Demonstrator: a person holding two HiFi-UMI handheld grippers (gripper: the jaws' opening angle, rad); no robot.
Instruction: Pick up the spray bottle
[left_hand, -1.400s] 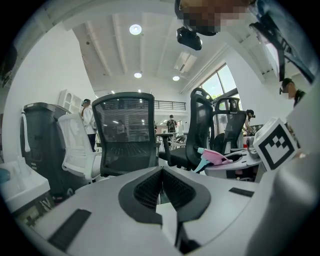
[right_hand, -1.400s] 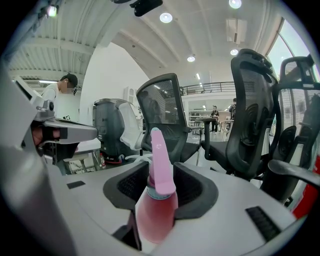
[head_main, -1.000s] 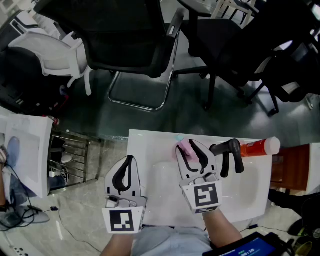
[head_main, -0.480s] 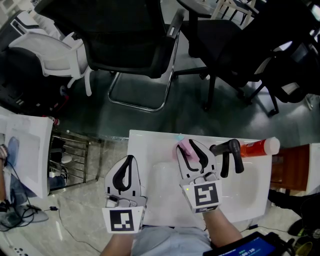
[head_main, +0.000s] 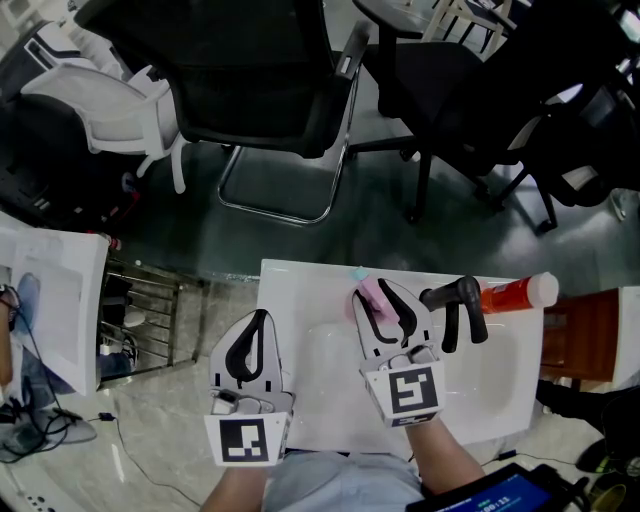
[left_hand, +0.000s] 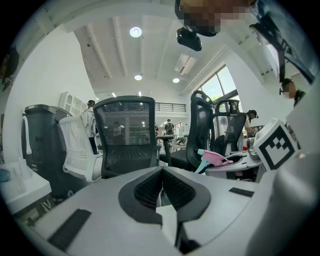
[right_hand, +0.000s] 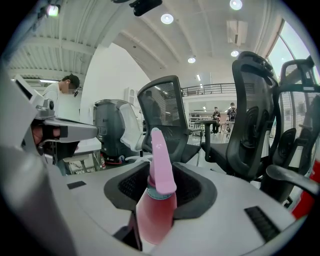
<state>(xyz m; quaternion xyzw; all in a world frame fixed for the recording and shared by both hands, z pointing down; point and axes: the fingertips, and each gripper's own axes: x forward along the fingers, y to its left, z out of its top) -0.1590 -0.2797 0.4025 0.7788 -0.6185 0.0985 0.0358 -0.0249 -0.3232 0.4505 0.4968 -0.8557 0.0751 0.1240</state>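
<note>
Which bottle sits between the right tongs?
The pink spray bottle, gripped by the right tongs; the orange bottle with a white cap lies apart, farther right.

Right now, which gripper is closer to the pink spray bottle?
Right. The right gripper grips the pink spray bottle between its jaws; the left gripper sits apart to the bottle's left, shut and empty.

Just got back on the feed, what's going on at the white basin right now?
A person is working over the white basin with a handheld gripper in each hand. The right gripper has its fingers closed on the pink spray bottle, which stands upright between them. The left gripper is shut and empty at the basin's left edge. The black faucet and orange bottle are untouched. I cannot tell whether the spray bottle is off the surface.
</note>
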